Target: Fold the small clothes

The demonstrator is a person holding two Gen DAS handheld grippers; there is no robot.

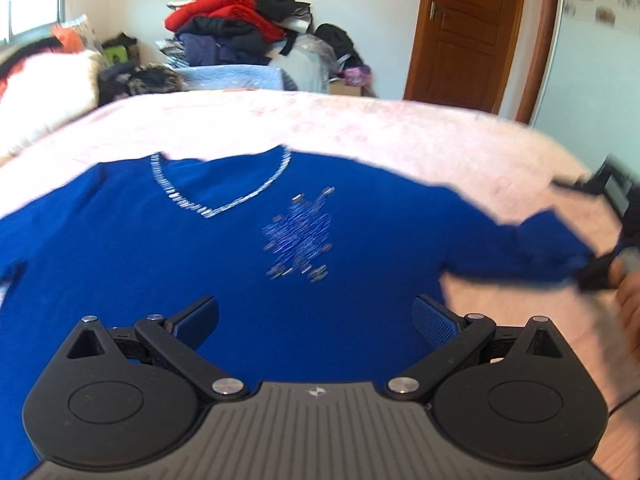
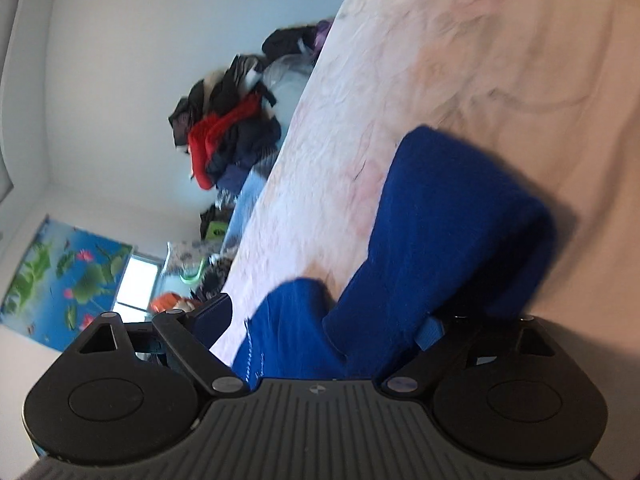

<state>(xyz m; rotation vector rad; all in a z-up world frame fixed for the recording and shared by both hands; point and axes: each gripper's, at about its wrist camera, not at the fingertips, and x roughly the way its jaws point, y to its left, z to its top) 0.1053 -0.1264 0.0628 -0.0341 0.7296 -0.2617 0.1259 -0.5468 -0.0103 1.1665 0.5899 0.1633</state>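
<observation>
Blue sweater (image 1: 168, 248) spread flat on the pink bedspread (image 1: 360, 128).
My left gripper (image 1: 316, 320) hovers wide open over its lower body, holding nothing — my right gripper (image 2: 328, 320), jaws apart, has the sleeve (image 2: 440, 240) lying between them.

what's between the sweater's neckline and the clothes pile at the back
In the left wrist view, only bare pink bedspread lies between the blue sweater neckline and the clothes pile; nothing else sits on that stretch.
</observation>
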